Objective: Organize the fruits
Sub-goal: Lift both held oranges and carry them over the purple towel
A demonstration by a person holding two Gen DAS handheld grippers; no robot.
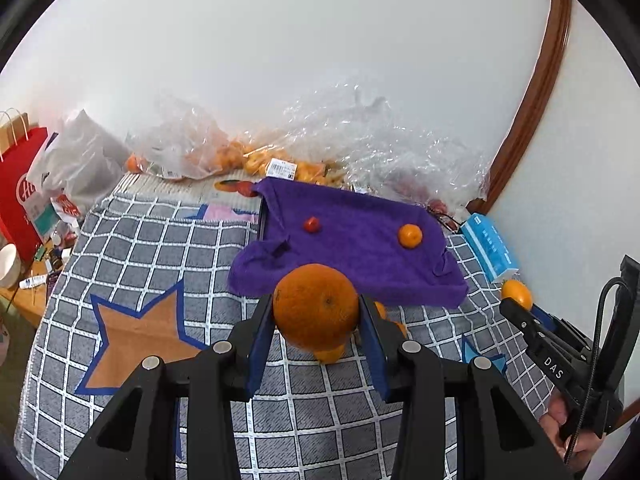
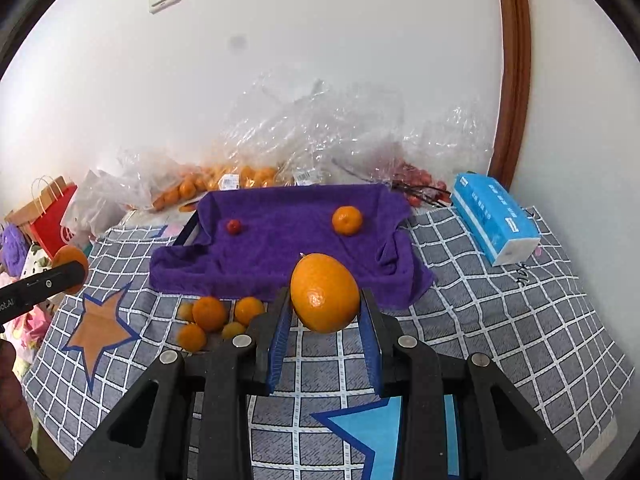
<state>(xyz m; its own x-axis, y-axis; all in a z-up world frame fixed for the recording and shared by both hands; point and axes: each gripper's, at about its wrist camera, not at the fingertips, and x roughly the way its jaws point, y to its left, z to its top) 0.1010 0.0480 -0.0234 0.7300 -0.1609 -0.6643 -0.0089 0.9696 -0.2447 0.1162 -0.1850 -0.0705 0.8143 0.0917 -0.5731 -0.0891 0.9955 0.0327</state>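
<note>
Right wrist: checked cloth (image 2: 500, 320) beside towel (image 2: 280, 248).

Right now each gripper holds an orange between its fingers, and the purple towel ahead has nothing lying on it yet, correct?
Not quite. Each gripper does hold an orange, but the purple towel is not bare: a small orange and a small red fruit already lie on it, as the right wrist view shows.

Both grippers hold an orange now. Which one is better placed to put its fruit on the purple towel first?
Probably the right gripper. Its orange already overlaps the purple towel edge, facing open cloth. The left gripper with its orange sits nearer the towel's corner.
</note>
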